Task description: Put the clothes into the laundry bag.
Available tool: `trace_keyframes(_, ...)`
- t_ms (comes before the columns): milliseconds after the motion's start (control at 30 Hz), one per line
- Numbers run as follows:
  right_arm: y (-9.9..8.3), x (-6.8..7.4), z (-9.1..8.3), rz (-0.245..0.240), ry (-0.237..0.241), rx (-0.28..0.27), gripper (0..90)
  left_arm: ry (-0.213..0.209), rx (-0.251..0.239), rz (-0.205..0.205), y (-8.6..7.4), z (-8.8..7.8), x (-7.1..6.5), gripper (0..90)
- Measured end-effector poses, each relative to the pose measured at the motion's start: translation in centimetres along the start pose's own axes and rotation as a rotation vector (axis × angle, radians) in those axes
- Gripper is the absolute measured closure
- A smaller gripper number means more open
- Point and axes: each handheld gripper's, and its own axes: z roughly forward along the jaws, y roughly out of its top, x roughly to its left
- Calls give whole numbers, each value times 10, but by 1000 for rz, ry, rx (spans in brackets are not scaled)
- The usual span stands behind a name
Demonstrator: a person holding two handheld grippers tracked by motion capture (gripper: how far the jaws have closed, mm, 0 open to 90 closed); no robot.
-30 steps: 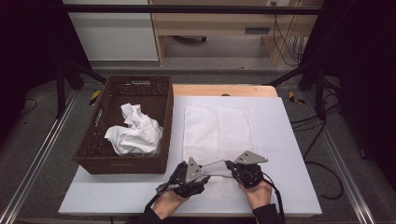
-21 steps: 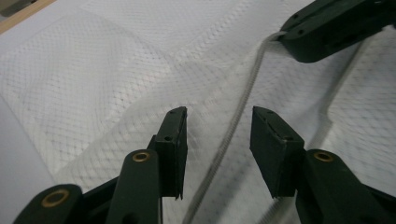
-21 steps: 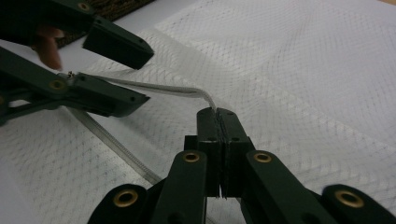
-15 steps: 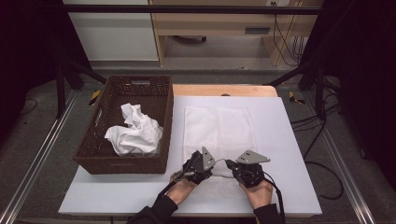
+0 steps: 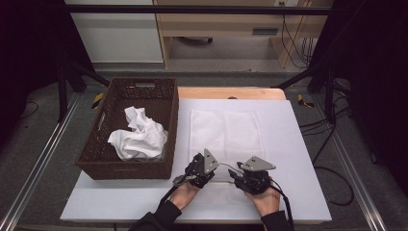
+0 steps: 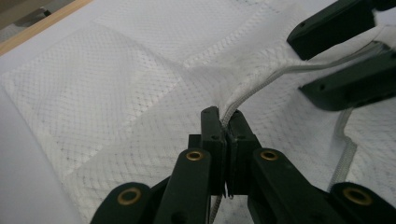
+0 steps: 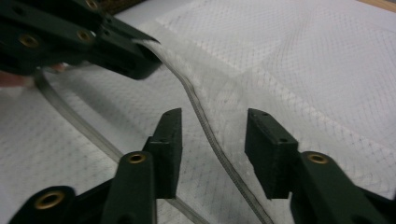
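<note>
Leftward, brown wicker basket (image 5: 163, 103) (crumpled white cloth (image 5: 138, 137) inside), mesh bag (image 5: 226, 132) alongside

right gripper (image 7: 212, 156) | fingers just opened; zipper edge (image 7: 205, 126) between, untouched

Count on the table (image 5: 298, 144): one white mesh bag (image 5: 226, 132) lying flat at centre; one brown wicker basket (image 5: 103, 161) at left; one crumpled white cloth (image 5: 139, 137) inside that basket. Two grippers at the near edge: left gripper (image 5: 195, 174), right gripper (image 5: 236, 175). Two hands.
</note>
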Motion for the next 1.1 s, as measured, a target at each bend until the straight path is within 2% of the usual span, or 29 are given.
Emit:
trace_keyframes(67, -1, 1, 4, -15, -28, 15, 553, -16, -11, -11, 0, -2, 0, 868)
trace_keyframes(133, 0, 1, 7, -4, -40, 27, 610, -23, -7, 2, 0, -2, -2, 862)
trace_keyframes(267, 2, -2, 10, 3, -67, 40, 768, -36, -7, 7, -4, -1, -5, 852)
trace_keyframes(367, 2, -3, 10, 9, -56, 40, 879, -47, -5, -3, -5, 0, -7, 847)
trace_keyframes(400, 3, -4, 10, 6, -54, 37, 882, -47, -6, 0, -4, 0, -7, 840)
trace_keyframes(500, 4, -5, 10, 36, -44, 32, 885, -45, -13, 3, -3, -6, -8, 788)
trace_keyframes(567, 4, -6, 9, 53, -40, 29, 886, -41, -25, -8, -1, -16, -9, 738)
trace_keyframes(700, 5, -7, 6, 54, -36, 9, 885, -16, -67, 4, -2, -42, -13, 715)
trace_keyframes(800, 6, -7, 3, 71, -33, -12, 885, -84, -55, -18, -12, -53, -18, 758)
trace_keyframes(900, 7, -7, -1, 88, -23, -40, 886, -135, -13, -34, -28, -52, -26, 829)
trace_keyframes(1000, 9, -8, -5, 87, -21, -61, 886, -124, 44, -21, -44, -44, -33, 867)
trace_keyframes(1100, 10, -8, -7, 97, -26, -73, 885, -126, 83, -43, -53, -35, -32, 886)
